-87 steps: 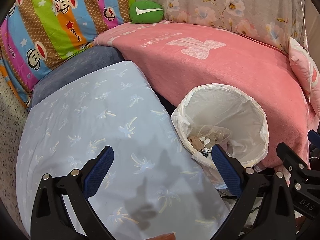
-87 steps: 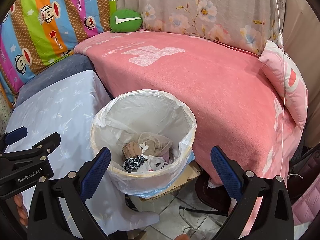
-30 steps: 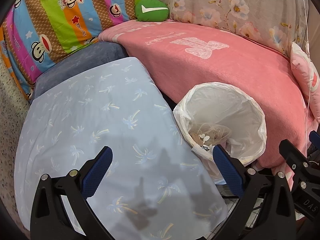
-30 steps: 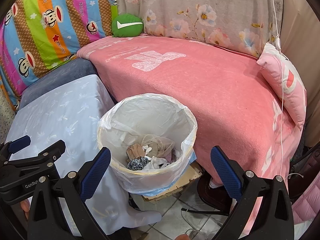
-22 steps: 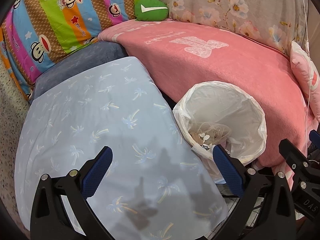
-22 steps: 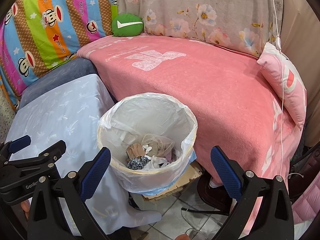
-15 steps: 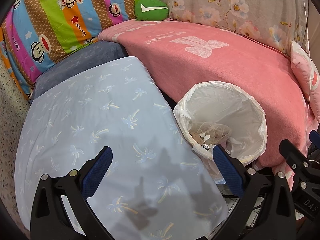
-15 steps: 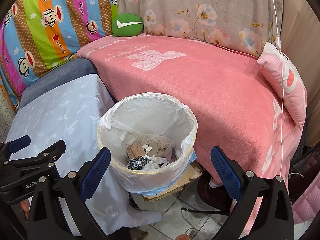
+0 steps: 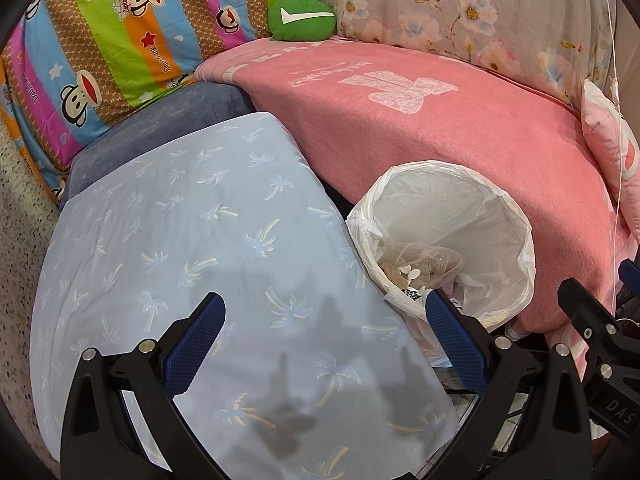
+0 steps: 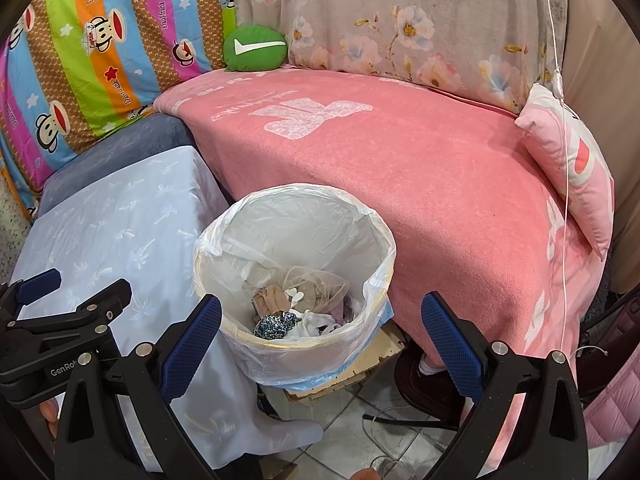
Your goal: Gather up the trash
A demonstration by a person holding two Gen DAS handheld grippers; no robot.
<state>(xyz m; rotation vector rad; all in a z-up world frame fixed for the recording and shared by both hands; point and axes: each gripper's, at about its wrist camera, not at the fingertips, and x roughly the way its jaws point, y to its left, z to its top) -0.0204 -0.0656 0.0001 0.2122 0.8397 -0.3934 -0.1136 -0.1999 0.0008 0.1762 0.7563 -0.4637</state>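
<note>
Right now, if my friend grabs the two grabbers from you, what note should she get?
Left gripper: open, holding nothing, over the light blue palm-print cloth.
Right gripper: open, holding nothing, above the trash bin.
The bin, with its white liner, stands between the blue cloth and the pink blanket. It already has trash at the bottom: a leopard-print scrap, tan and white bits, a clear bag.
Done: that trash is in the bin.
Left: no loose trash shows on the cloth or the blanket in these views, so look around for more before finishing.
</note>
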